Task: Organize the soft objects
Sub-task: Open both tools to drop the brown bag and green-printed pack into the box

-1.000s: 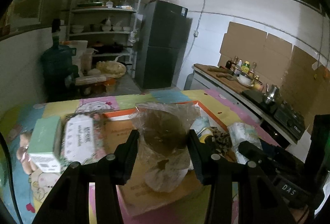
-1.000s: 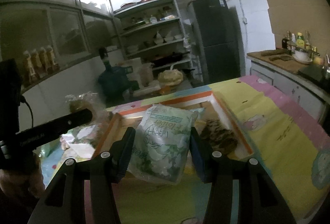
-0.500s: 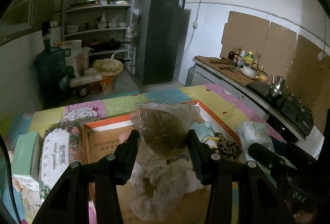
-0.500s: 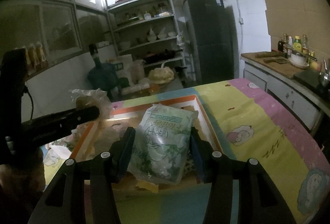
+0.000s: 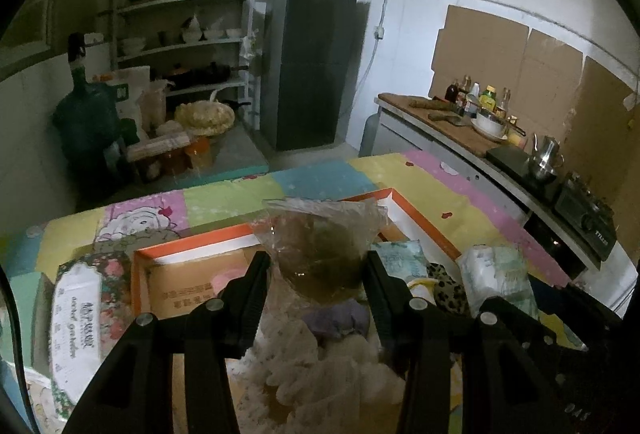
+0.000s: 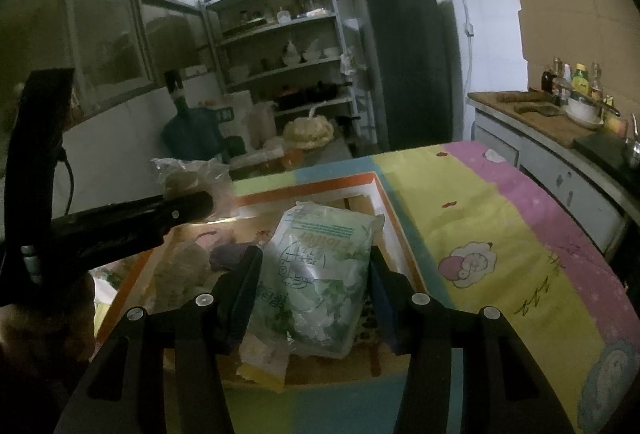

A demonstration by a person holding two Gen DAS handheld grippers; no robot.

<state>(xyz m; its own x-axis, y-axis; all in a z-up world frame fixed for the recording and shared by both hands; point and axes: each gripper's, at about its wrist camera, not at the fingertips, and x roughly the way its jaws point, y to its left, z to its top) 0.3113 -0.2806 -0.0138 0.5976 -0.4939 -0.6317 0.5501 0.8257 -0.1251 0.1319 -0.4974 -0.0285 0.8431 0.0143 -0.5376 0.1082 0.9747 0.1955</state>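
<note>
Hovering over the orange tray [image 5: 394, 194] now after sliding both tongs in: your left tongs [image 5: 316, 266] pinch the clear bag [image 5: 320, 234], your right tongs [image 6: 314, 270] pinch the green pouch [image 6: 316, 274]. Looks drop-ready.

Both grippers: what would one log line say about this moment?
left gripper: shut on clear bag | right gripper: shut on green-white pack | both above orange-rimmed box
</note>
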